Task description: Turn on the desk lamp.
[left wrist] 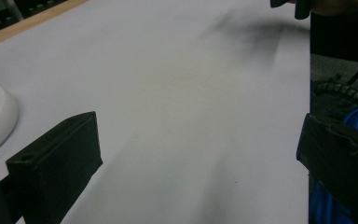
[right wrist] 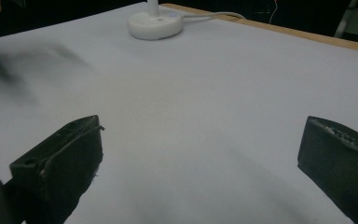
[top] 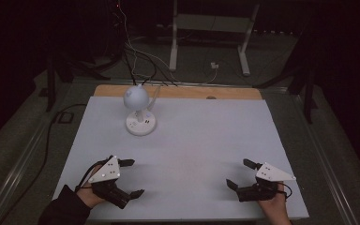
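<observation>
White counter [top: 192,140] spans the high view. Toward its far edge stands a small white desk lamp [top: 139,112], well apart from both claws. Near the front edge, left claw [top: 135,177] and right claw [top: 239,172] gape wide, holding nothing.

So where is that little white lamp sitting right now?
In the high view the lamp stands at the far left of the white table, near its wooden back edge, well beyond the left gripper.
</observation>
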The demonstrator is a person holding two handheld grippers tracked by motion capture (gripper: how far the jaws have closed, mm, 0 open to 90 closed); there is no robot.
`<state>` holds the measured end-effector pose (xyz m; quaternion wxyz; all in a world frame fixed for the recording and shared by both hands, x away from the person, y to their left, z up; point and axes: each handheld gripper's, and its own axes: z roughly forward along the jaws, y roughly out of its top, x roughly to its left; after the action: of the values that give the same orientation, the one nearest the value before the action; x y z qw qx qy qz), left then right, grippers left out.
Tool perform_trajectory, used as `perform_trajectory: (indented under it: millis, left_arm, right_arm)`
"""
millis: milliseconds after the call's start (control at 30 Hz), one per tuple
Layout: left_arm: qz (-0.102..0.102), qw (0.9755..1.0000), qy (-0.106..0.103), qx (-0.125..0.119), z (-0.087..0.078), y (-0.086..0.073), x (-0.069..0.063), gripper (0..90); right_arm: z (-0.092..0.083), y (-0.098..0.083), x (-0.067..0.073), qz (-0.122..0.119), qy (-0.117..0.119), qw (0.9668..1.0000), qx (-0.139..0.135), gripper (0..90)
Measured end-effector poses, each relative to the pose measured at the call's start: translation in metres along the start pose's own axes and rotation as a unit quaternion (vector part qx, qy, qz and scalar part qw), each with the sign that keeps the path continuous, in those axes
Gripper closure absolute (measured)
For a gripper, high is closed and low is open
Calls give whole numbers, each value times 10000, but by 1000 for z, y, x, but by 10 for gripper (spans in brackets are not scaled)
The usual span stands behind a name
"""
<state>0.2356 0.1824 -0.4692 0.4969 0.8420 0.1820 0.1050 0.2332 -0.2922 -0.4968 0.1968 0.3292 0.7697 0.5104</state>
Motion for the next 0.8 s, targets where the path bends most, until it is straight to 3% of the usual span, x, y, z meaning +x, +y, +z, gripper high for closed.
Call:
perform_trajectory:
  millis: [233,500,800]
  left_arm:
    - [104,9998,173,-6,2,9,2,3]
    - [-73,9995,289,-50,3,17,9,3]
    - [-107,9987,481,-117,6,27,13,3]
  right_arm:
    - [0,0,0,22,5,10000,4,0]
    - [0,0,0,50,18,10000,-12,0]
    - [0,0,1,43,28,10000,1,0]
